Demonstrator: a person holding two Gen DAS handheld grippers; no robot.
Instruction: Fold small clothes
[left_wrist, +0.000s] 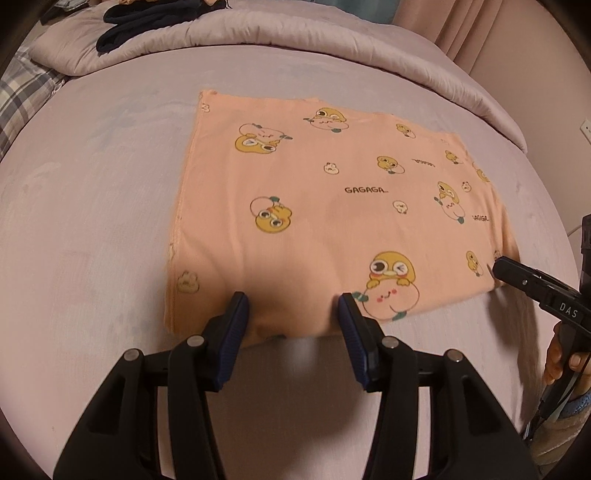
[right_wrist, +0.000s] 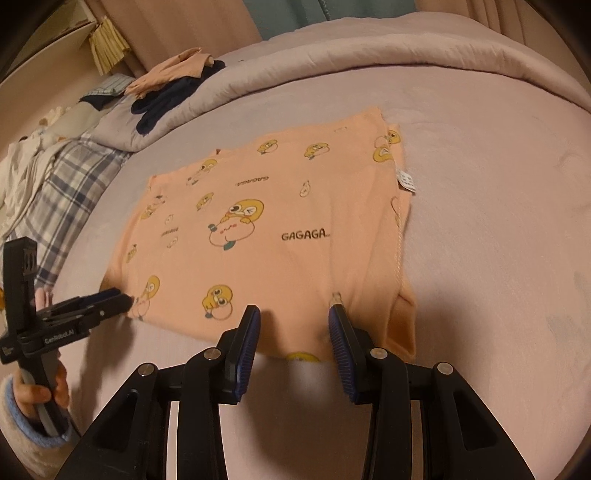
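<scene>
Nearest each lens are the black arms and blue ribbed pads of its own gripper, both poised at the near hem of the garment. Under everything spreads the bed (left_wrist: 92, 221), covered in a pale mauve sheet, with a rolled duvet (left_wrist: 295, 40) banked along its far side — a broad, soft worktop that lets the cloth lie flat.

On the sheet lies the peach garment (left_wrist: 332, 206), printed with yellow ducks and the word GAGAGA, already doubled into a rough rectangle with layered edges showing at the right in the right wrist view. A white care label (right_wrist: 406, 181) pokes out from that right edge.

At the far left of the duvet sits a heap of dark clothes (right_wrist: 166, 103) with a peach piece on top, probably set aside from the working area.

Left gripper (left_wrist: 293, 304) has its jaws spread wide over the near hem, holding nothing. Right gripper (right_wrist: 293, 315) is likewise spread, at the hem further to the right, one pad tip resting on the cloth. Placed side by side along the hem, they look ready to pinch it for another fold.
</scene>
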